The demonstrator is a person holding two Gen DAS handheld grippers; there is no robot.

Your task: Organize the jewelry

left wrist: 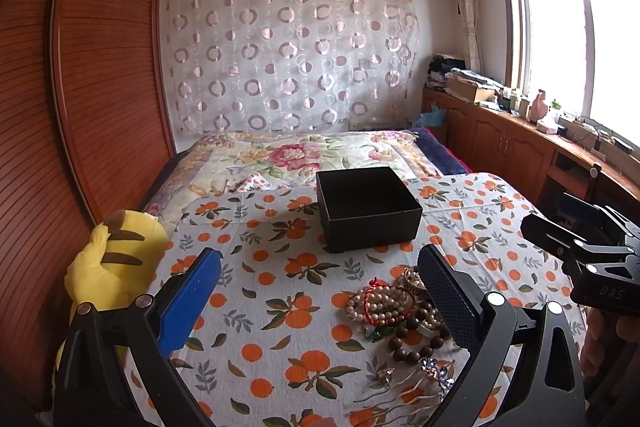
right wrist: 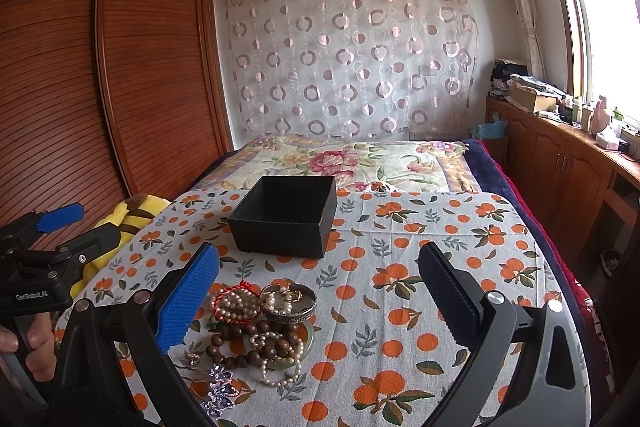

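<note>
An open, empty black box stands on the orange-print cloth. Nearer to me lies a jewelry pile: pearl strands, a red cord bracelet, dark wooden beads, a pale green bangle, a small metal dish holding pearls and a ring, and a crystal hairpiece. My left gripper hovers open just left of the pile, holding nothing. My right gripper is open above the pile's right side, also holding nothing. Each gripper shows at the edge of the other's view.
The cloth covers a table set against a floral bed. A yellow striped plush lies at the table's left edge. A wooden wardrobe stands left; low cabinets run under the window on the right.
</note>
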